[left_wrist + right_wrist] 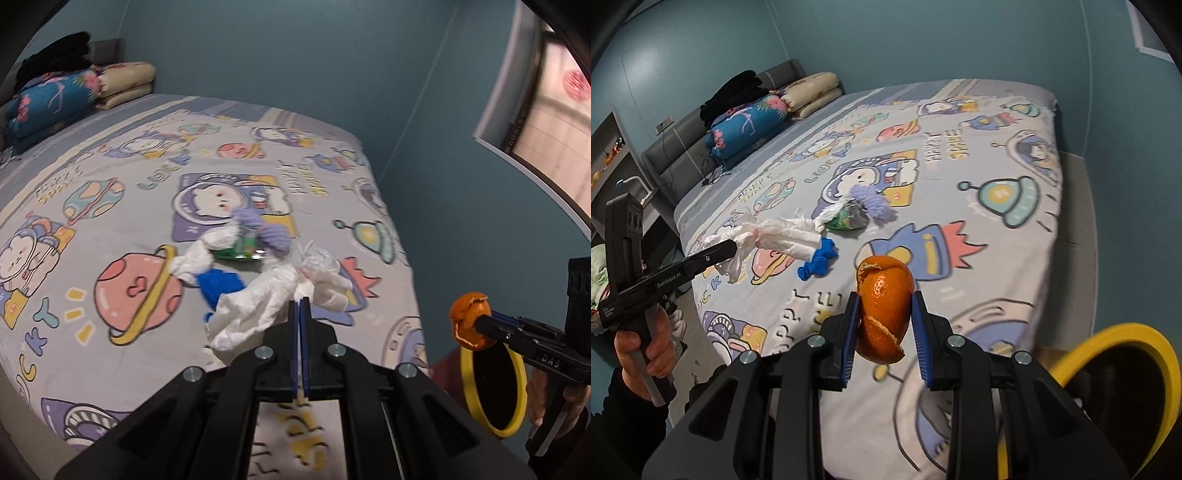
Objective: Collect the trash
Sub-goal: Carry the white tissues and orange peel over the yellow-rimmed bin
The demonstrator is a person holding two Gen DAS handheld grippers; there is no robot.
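Note:
My left gripper (300,302) is shut on a crumpled white tissue (266,306) and holds it above the bed; it also shows in the right wrist view (733,246) with the tissue (783,236). My right gripper (884,299) is shut on an orange peel (884,306), above the bed's near edge; the peel also shows in the left wrist view (470,319). A yellow-rimmed bin (1126,339) stands beside the bed, below right of the peel. On the bed lie a green wrapper (240,251), another white tissue (195,260), a blue glove (818,258) and a purple fuzzy item (871,201).
The bed (997,155) has a cartoon space sheet. Folded quilts and pillows (750,122) sit at its head. Blue walls surround it, with a window (554,110) to the right. The bin also shows in the left wrist view (517,424).

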